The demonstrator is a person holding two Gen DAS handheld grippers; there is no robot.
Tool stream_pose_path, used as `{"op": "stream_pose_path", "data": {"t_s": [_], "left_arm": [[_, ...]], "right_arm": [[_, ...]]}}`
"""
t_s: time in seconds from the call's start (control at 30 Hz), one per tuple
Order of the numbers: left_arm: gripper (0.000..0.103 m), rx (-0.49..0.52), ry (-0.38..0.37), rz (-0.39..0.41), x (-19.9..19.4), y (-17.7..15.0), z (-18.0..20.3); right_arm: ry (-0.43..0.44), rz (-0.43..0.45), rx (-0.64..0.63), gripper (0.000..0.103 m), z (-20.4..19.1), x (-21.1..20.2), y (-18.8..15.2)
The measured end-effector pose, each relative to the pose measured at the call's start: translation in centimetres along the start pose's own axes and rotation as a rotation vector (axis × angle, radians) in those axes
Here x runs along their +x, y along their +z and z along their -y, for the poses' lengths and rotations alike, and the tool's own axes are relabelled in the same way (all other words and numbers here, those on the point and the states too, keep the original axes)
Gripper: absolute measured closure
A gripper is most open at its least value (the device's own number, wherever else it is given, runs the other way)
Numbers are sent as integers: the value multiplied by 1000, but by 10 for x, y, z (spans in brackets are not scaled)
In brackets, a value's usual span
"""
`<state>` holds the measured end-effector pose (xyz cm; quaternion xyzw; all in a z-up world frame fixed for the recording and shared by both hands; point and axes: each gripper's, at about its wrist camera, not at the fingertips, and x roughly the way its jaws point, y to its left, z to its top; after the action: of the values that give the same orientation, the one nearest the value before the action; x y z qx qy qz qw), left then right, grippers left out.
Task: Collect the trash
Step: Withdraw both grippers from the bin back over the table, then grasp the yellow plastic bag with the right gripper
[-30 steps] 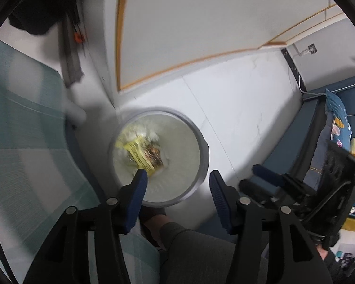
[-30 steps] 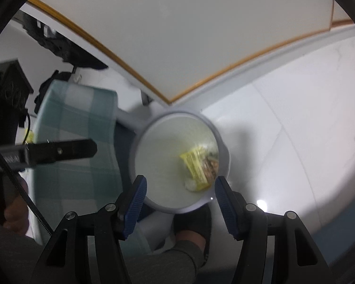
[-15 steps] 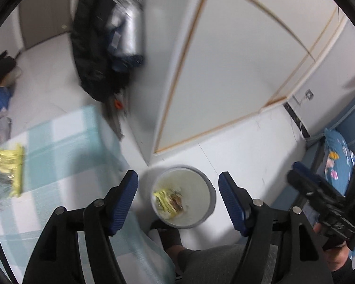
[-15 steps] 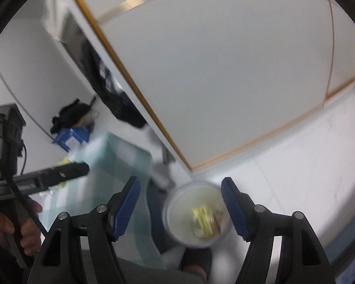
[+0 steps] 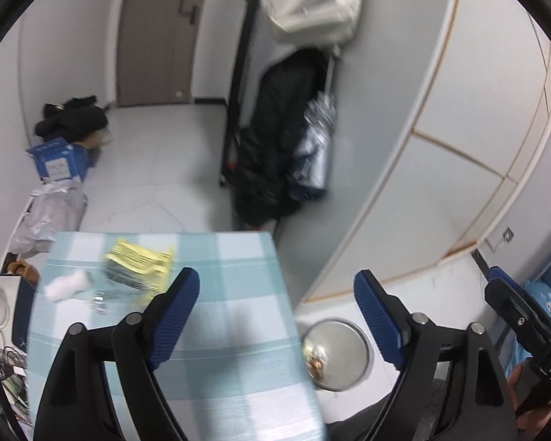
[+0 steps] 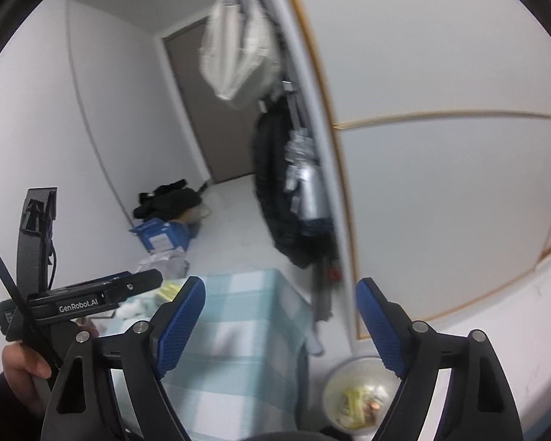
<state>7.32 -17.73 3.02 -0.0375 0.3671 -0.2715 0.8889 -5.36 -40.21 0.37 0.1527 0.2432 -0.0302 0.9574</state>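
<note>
Left wrist fisheye showed a white wardrobe (image 5: 455, 169) with thin wood-coloured trim filling the right side of the room, and a grey door (image 5: 154, 33) at the far wall. A table under a teal-and-white checked tablecloth (image 5: 216, 334) took up the lower left, with dark coats and a silvery garment bag (image 5: 312, 147) hanging on a rack beyond its far edge. On the floor by the left wall lay a heap of black clothing (image 5: 71, 119) above a blue cardboard box (image 5: 57, 161). A round grey waste bin (image 5: 349, 352) stood on the pale floor just beside the table's right edge, between table and wardrobe, with yellow wrappers in it as the right wrist view (image 6: 360, 397) made plainer. The left gripper (image 5: 275, 316) hung above the table edge and bin with its blue-padded jaws spread wide and nothing between them; the right gripper (image 6: 279, 323) was likewise wide apart and empty, over the tablecloth and the bin. On the table's far left part lay a yellow snack wrapper (image 5: 139, 268), and near it to the left a white crumpled wad (image 5: 64, 284), probably tissue, though blur made that uncertain. Small clear scraps (image 5: 99, 299) sat just in front of the wrapper.
</note>
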Motion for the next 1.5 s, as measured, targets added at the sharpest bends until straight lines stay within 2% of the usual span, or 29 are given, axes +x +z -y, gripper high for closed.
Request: {"op": "stream_pose_path", "data": {"t_s": [0.2, 0.33, 0.5, 0.73, 0.9, 1.03, 1.3, 1.37, 1.43, 1.5], "left_arm": [[7, -55, 58, 87, -29, 1, -33], [5, -91, 73, 137, -45, -2, -62], [5, -127, 132, 197, -55, -12, -102], [5, -239, 215, 194, -44, -21, -157], [5, -247, 282, 176, -38, -27, -179], [5, -306, 244, 136, -34, -28, -199], [5, -360, 263, 96, -31, -32, -226], [5, -371, 265, 84, -29, -32, -231], [5, -384, 256, 67, -26, -31, -236], [5, -402, 242, 62, -25, -31, -240]], "right_arm": [[77, 12, -53, 9, -53, 5, 3], [110, 20, -93, 5, -86, 10, 3], [133, 30, -164, 0, -127, 28, -6], [142, -59, -250, 0, -169, 72, -32], [155, -98, -275, 0, -183, 95, -42], [175, -161, -272, 0, -191, 126, -46], [193, -293, -270, 0, -204, 201, -45], [186, -382, -283, 0, -207, 237, -50], [141, -472, -326, 4, -211, 269, -60], [131, -511, -344, 10, -210, 290, -68]]}}
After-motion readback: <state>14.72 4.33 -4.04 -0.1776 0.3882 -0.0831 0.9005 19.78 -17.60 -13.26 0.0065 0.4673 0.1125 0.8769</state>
